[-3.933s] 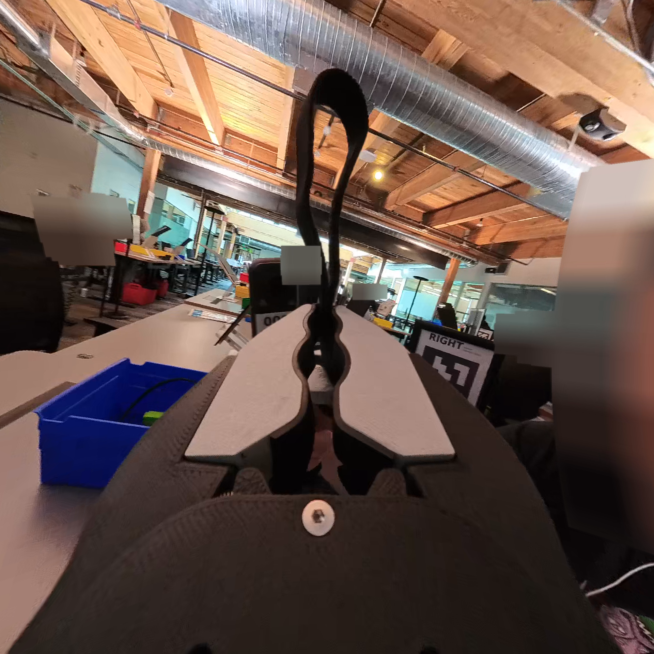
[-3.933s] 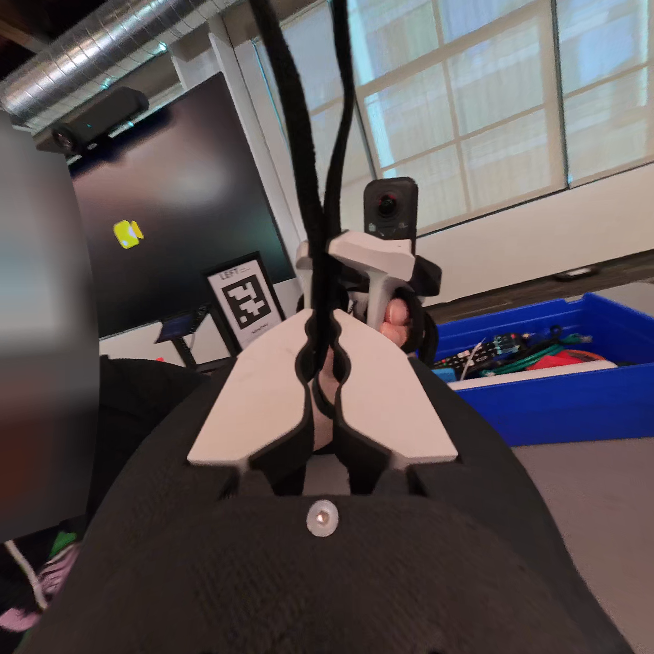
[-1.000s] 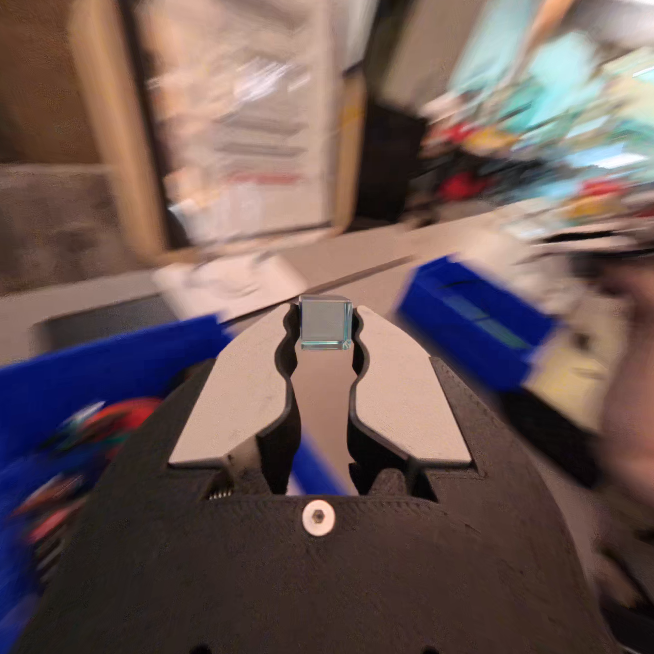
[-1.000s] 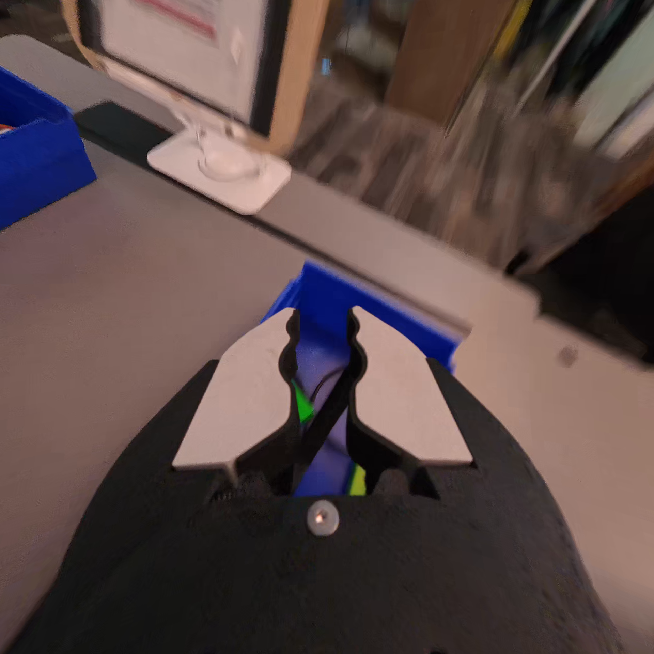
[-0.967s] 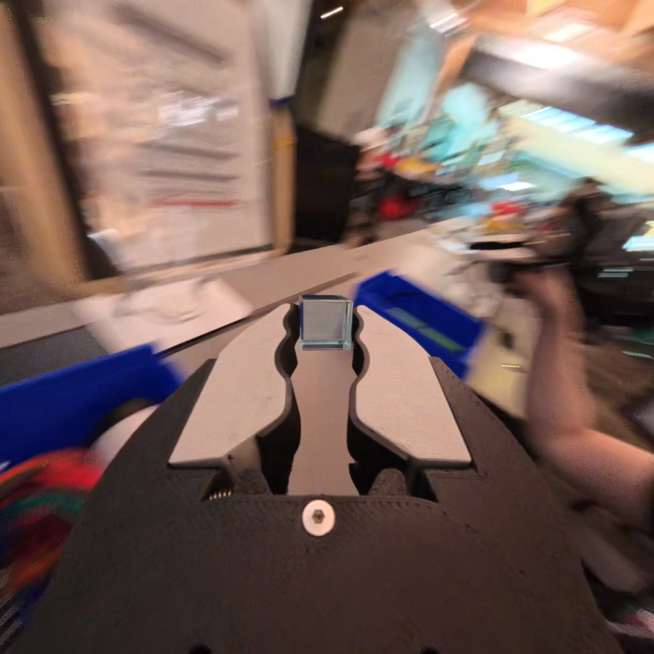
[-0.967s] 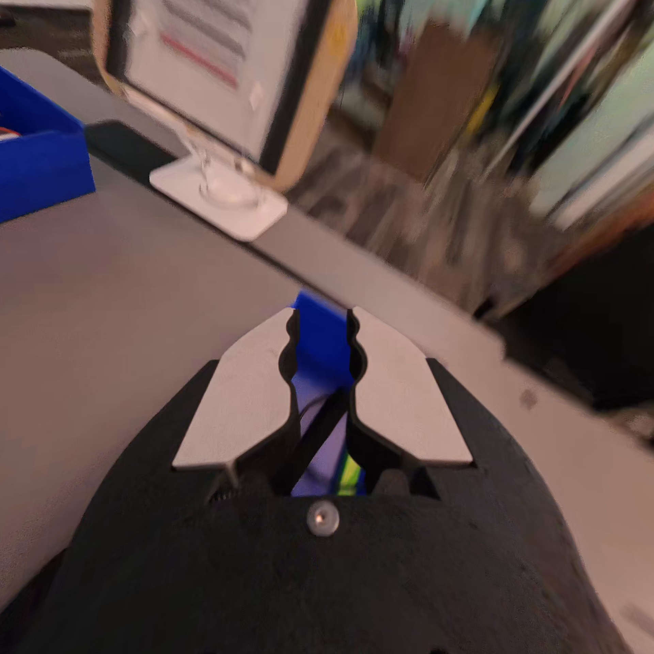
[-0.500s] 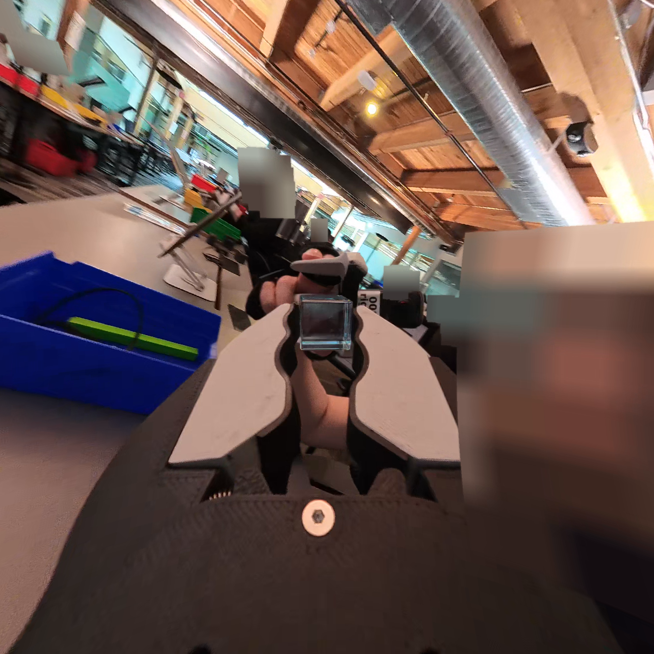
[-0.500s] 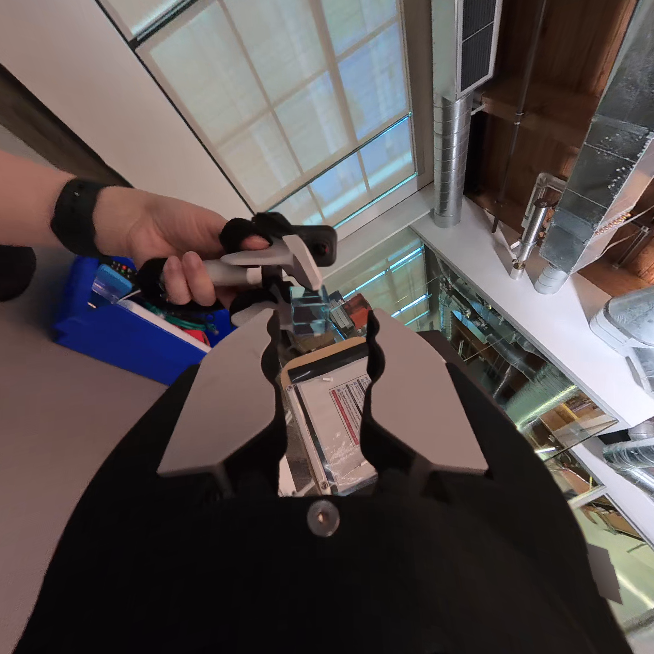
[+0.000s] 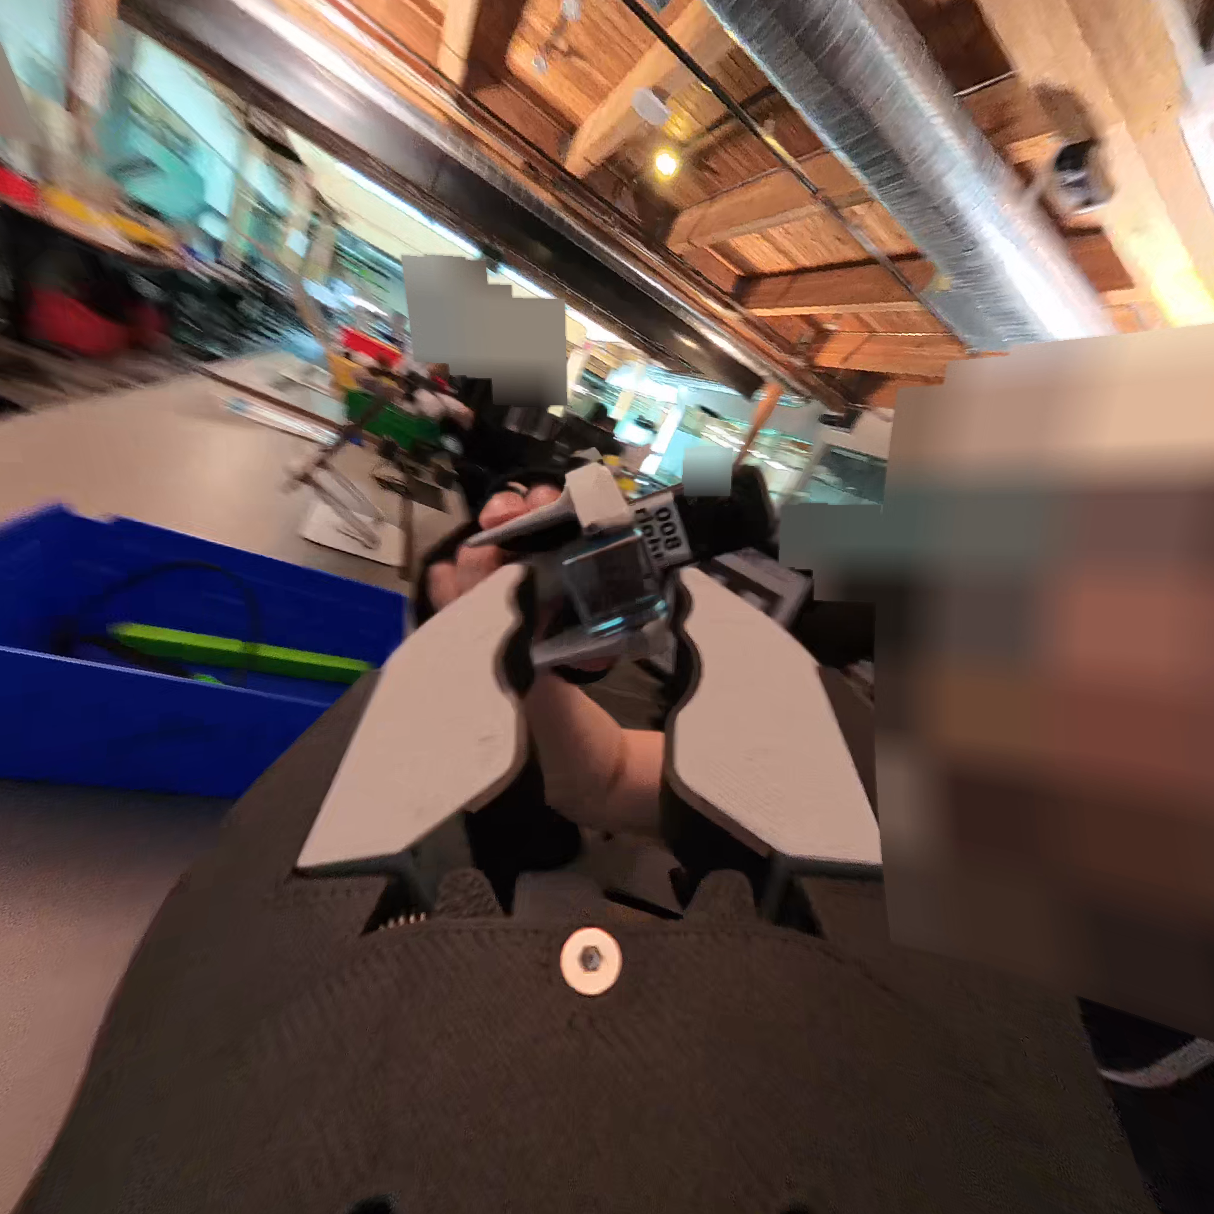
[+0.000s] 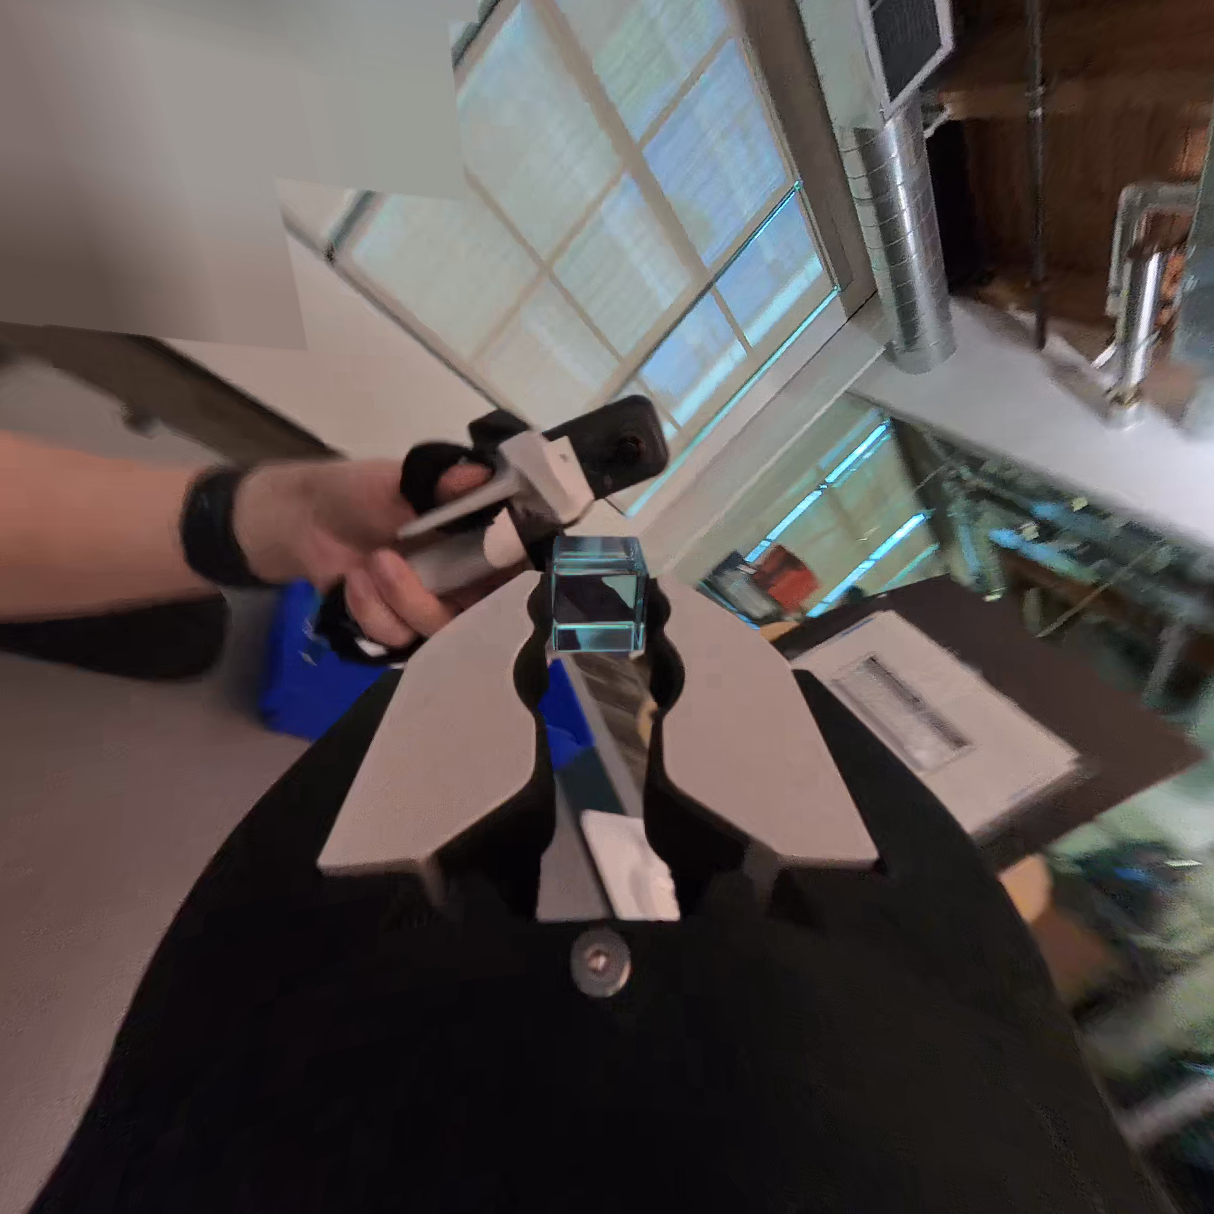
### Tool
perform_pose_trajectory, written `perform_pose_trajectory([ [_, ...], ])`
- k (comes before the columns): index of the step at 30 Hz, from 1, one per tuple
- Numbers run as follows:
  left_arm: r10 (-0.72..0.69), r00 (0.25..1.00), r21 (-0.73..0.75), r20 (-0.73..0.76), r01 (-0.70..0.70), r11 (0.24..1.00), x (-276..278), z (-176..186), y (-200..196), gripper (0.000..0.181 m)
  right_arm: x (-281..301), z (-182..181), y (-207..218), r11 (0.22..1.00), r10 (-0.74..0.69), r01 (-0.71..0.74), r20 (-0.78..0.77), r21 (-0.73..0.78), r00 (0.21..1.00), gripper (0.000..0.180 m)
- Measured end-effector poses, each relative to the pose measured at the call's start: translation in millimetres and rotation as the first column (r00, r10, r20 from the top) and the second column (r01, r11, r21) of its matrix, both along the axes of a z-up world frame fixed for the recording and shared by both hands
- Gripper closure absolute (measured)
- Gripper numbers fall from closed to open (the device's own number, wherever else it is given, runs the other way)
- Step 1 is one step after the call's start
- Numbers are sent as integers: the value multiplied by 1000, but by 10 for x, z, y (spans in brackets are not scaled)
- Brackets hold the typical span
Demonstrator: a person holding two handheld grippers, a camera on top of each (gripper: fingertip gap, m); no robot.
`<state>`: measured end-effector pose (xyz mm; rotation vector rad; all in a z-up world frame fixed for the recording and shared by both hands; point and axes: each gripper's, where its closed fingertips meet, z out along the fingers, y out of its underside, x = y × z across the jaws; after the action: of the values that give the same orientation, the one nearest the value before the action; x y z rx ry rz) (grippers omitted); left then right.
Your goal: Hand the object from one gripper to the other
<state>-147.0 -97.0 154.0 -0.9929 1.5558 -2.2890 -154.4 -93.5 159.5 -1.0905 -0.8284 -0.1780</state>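
The clear glass cube [image 10: 596, 594] sits pinched between the tips of the right gripper [image 10: 596, 614], up in the air. The left gripper [image 9: 596, 614] is spread wide around it, not touching. A blue bin [image 9: 164, 716] sits on the table [image 9: 98, 920] off to the left.
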Motion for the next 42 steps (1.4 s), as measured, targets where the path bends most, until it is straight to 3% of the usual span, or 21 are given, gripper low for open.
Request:
perform_pose_trajectory([
  [1, 83, 996, 47, 38, -85, 995, 26, 15, 75, 132, 74, 73, -30, 998, 53, -56, -106, -26, 993, 152],
  [3, 240, 961, 145, 136, -259, 955, 43, 50, 234, 126, 289, 233, -93, 979, 158, -193, -349, -67, 924, 152],
  [4, 301, 935, 189, 189, -335, 923, 34, 71, 300, 125, 421, 322, -142, 959, 216, -277, -474, -61, 853, 152],
  [8, 428, 821, 296, 379, -545, 784, -42, 175, 432, 124, 1023, 521, -267, 846, 334, -532, -818, 41, 468, 152],
  [12, 507, 673, 320, 538, -720, 616, -40, 240, 517, 120, 1557, 553, -369, 764, 408, -593, -902, 253, 140, 152],
  [14, 545, 575, 295, 610, -804, 516, -22, 268, 562, 119, 1770, 471, -290, 767, 361, -567, -933, 300, -5, 152],
  [17, 560, 414, 294, 717, -909, 296, 21, 254, 621, 122, 1882, 310, -133, 765, 309, -533, -932, 362, -189, 152],
  [19, 532, 345, 312, 773, -937, 154, 73, 202, 608, 121, 1761, 253, -30, 724, 299, -561, -916, 400, -268, 152],
  [27, 466, 354, 387, 811, -922, 27, 344, -73, 371, 114, 714, -12, 384, 632, 185, -699, -942, 333, -282, 152],
  [31, 460, 345, 404, 818, -914, -32, 395, -140, 398, 117, 474, -93, 432, 663, 178, -695, -961, 276, -212, 152],
  [37, 463, 307, 396, 831, -912, -105, 395, -145, 496, 128, 303, -182, 490, 683, 156, -707, -982, 183, -104, 152],
  [40, 461, 314, 410, 830, -904, -122, 414, -183, 524, 135, 268, -213, 513, 674, 148, -717, -983, 178, -105, 152],
  [42, 455, 336, 431, 824, -894, -120, 433, -232, 516, 151, 260, -240, 536, 660, 135, -728, -983, 186, -128, 152],
])
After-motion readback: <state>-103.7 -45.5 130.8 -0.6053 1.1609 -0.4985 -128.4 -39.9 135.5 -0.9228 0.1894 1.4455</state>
